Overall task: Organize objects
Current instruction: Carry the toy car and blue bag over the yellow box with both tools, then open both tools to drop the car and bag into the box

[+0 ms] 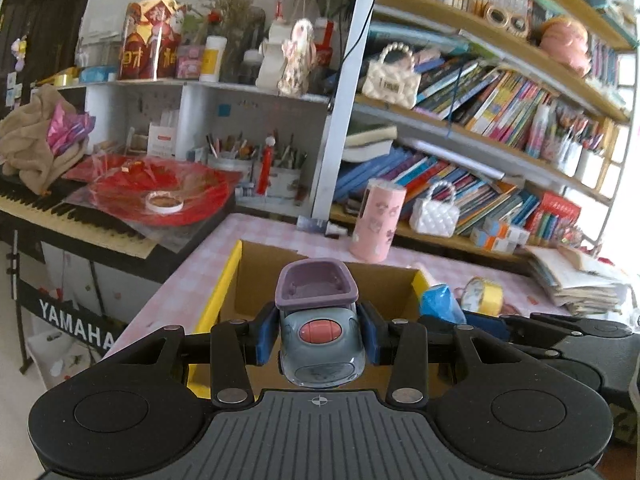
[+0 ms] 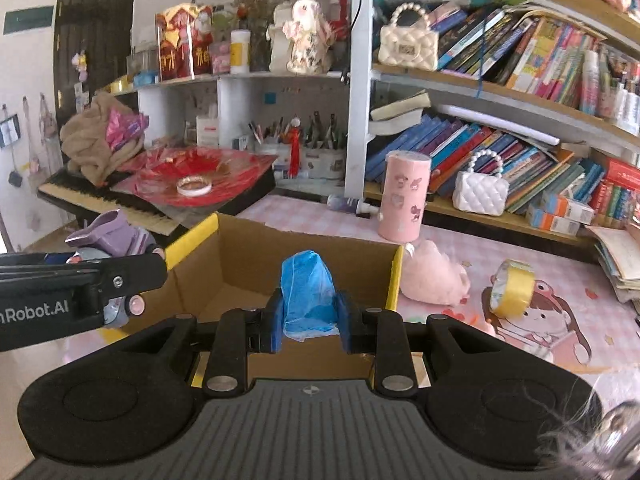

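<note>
Left wrist view: we hold a toy car (image 1: 322, 330) in the left gripper (image 1: 320, 336), whose blue pads pinch its grey body on both flanks. The car's long axis runs along the fingers, its purple tub pointing away from us toward the cardboard box (image 1: 256, 276). The car hangs above the near part of the box, whose open mouth faces up directly beyond and below it. We judge that the coming move is a lowering into that opening; the box lies straight ahead of the jaws, so no sideways correction looks necessary. To the right of the box we see the other gripper's blue load and a yellow tape roll (image 1: 482, 294) on the table.

Right wrist view: the right gripper (image 2: 310, 312) is closed on a crumpled blue bag (image 2: 306, 292), its pads squeezing the soft bundle from both sides. The bag stands upright between the jaws, above the near wall of the box (image 2: 240, 256), with the bare brown floor of the box just beyond it. The left gripper (image 2: 132, 280) enters at the box's left side with the car. Both hands sit at the box's near edge; we cannot say which is nearer the opening.

Surface and room: the box rests on a pink checked tablecloth (image 2: 460, 248). Right of the box lie a pink plush toy (image 2: 434, 278) and the tape roll; behind it stands a pink cylinder (image 2: 404, 196). Crowded bookshelves (image 2: 520, 60) rise behind, and a keyboard (image 2: 108, 200) sits to the box's left.
</note>
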{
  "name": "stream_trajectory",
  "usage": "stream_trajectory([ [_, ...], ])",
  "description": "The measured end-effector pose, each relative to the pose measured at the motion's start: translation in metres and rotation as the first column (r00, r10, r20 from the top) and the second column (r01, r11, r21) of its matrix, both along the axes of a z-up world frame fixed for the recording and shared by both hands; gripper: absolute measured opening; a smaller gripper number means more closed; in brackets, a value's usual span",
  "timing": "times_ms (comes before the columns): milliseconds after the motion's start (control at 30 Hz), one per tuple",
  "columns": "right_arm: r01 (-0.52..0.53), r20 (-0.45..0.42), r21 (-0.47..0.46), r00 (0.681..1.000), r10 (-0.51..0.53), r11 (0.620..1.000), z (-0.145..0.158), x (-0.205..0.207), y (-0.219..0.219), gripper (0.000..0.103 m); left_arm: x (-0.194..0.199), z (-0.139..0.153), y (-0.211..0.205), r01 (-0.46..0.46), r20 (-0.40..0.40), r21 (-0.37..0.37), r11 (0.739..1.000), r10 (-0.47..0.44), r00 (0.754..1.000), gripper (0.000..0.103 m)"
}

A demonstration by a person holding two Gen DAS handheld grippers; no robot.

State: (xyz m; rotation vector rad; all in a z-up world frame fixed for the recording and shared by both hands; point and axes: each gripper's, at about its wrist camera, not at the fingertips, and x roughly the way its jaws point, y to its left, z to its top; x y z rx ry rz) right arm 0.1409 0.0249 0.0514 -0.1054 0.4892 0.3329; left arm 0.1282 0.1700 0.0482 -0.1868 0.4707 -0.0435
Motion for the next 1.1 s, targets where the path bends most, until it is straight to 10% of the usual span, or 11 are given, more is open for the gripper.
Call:
stream_trajectory([
  [433, -0.22, -0.194, -0.104, 0.961, 0.197, 0.97, -0.052, 0.085, 0.016, 0.025, 0.065, -0.049, -0.013, -0.062, -0.212, 0.043, 0.997, 0.07, 0.975, 0.041],
  [933, -0.54, -0.378, -0.17, 0.809, 0.451, 0.825, -0.065, 0.13, 0.031, 0.025, 0.087, -0.069, -0.012, -0.147, -0.312, 0.096, 0.984, 0.17, 0.935, 0.041],
  [1100, -0.523, -0.357, -0.189, 0.825, 0.438, 0.831, -0.063, 0.126, 0.031, 0.027, 0.088, -0.068, -0.011, -0.158, -0.311, 0.085, 0.984, 0.177, 0.934, 0.042],
])
